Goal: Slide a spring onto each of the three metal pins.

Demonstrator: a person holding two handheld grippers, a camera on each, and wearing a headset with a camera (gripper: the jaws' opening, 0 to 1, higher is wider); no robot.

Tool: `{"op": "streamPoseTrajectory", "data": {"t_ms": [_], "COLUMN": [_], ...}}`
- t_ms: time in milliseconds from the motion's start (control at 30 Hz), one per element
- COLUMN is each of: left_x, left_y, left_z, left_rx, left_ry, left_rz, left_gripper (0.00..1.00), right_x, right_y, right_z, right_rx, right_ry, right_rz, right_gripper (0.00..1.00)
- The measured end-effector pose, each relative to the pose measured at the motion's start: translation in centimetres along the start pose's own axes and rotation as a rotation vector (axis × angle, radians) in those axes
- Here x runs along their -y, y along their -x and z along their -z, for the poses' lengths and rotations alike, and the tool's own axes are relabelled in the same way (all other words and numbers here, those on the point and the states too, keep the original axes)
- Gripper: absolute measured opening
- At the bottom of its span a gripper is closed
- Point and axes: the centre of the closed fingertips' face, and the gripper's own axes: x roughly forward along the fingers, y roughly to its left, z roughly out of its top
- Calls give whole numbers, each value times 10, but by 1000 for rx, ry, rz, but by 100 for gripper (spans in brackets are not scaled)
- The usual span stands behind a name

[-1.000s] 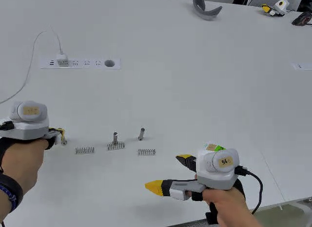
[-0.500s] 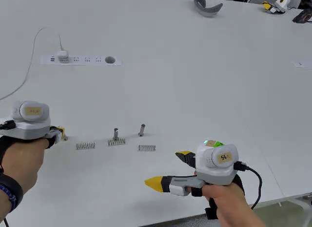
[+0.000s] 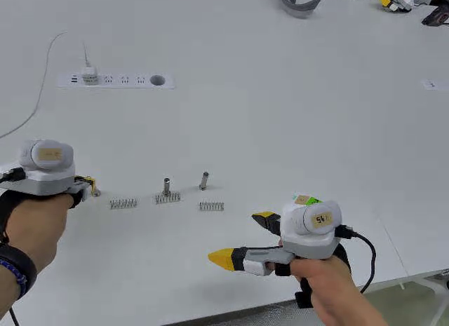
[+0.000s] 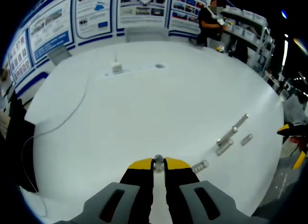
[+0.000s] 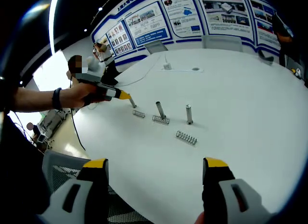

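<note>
Two metal pins (image 3: 167, 186) (image 3: 204, 180) stand upright on the white table (image 3: 280, 130). Three springs lie flat near them: one on the left (image 3: 123, 203), one at the base of the middle pin (image 3: 168, 198), one on the right (image 3: 211, 207). My left gripper (image 3: 90, 188) is shut on a third pin (image 4: 158, 162) at the left end of the row, its lower end at the tabletop. My right gripper (image 3: 243, 238) hovers open and holds nothing, near the front edge, to the right of the springs. In the right gripper view, pins (image 5: 160, 110) (image 5: 188, 114) and a spring (image 5: 186, 137) lie ahead.
A white power strip (image 3: 112, 80) with a plugged-in cable sits at the back left. A grey curved object (image 3: 298, 2) lies at the far edge. The table's front edge runs just below my right hand. Posters and people show in the background of the gripper views.
</note>
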Motion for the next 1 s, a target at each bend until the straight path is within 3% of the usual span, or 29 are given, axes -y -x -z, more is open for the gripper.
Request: {"op": "streamPoseTrajectory", "data": {"t_ms": [800, 1000], "left_x": [29, 42], "left_y": [1, 1], "left_z": [-7, -6], "left_rx": [13, 15], "left_ry": [-45, -59], "left_rz": [49, 67], "left_gripper": [7, 7], "right_x": [1, 1], "right_y": [1, 0], "right_z": [3, 3], "right_rx": [-1, 1], "right_ry": [-4, -4], "right_rz": [1, 1], "right_gripper": [81, 81]}}
